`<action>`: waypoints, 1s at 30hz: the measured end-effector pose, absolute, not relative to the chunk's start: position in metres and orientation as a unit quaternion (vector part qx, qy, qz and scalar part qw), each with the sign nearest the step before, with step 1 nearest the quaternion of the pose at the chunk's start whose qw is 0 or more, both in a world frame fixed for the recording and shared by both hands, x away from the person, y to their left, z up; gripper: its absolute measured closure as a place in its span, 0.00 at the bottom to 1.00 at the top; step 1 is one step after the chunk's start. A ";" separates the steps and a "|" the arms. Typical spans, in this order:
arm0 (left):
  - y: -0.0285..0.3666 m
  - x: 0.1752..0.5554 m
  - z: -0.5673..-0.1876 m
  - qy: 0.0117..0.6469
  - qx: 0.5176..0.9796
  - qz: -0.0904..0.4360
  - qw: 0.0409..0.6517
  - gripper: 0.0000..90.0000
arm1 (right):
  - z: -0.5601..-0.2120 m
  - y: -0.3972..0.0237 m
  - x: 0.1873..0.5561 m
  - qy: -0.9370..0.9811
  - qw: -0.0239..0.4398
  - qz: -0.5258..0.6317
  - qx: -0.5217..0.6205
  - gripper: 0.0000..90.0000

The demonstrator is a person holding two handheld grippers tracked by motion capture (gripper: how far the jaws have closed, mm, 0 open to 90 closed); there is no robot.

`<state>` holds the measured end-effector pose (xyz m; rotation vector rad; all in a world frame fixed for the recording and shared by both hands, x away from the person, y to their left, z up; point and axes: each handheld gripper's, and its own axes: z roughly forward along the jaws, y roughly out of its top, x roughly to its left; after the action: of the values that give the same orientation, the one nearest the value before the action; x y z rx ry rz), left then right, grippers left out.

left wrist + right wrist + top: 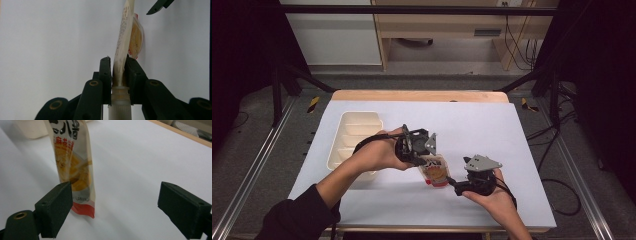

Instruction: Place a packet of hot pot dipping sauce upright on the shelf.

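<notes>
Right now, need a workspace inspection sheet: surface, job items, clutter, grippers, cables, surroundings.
Surface: white sheet over a wooden table.
Job's things: spouted pouch, printed, hanging by its neck.
Clutter: cream compartment tray at left.
Grippers: left gripper shut on the pouch below the spout; right gripper open, jaws apart beside the pouch's lower end.
Cables: black cable on the floor at right.
Surroundings: dark frame rails, cabinet behind.

Your counter (492, 125) is covered with a white sheet, its wooden edge (419, 95) showing on the side beyond the tool. Past that edge a grey floor (432, 80) runs to a white cabinet (334, 40) and a light wooden desk (447, 25), with cables (519, 47) hanging at the desk's right. Black frame bars (412, 9) cross overhead, metal rails (257, 170) flank you, and both sides are dark.
</notes>
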<state>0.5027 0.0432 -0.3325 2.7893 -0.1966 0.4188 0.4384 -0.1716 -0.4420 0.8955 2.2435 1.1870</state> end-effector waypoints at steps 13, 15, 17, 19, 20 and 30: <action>0.018 0.500 -0.324 -0.076 0.979 0.145 0.119 0.85 | -0.445 -0.189 0.444 0.797 0.232 0.428 0.359 0.14; 0.018 0.498 -0.322 -0.073 0.980 0.148 0.110 0.85 | -0.446 -0.190 0.444 0.797 0.232 0.427 0.360 0.14; 0.018 0.498 -0.319 -0.070 0.980 0.151 0.106 0.85 | -0.446 -0.191 0.444 0.795 0.232 0.428 0.361 0.14; 0.020 0.499 -0.314 -0.070 0.980 0.153 0.104 0.85 | -0.445 -0.192 0.444 0.794 0.233 0.430 0.362 0.14; 0.022 0.499 -0.311 -0.071 0.980 0.153 0.101 0.85 | -0.445 -0.193 0.445 0.794 0.232 0.430 0.362 0.14; 0.056 0.499 -0.285 -0.061 0.980 0.162 0.094 0.85 | -0.447 -0.195 0.446 0.793 0.225 0.423 0.375 0.10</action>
<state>0.4990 0.0559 -0.2846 2.9073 -0.1813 0.4809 0.4465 -0.1947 -0.4470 1.0356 2.1883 1.1665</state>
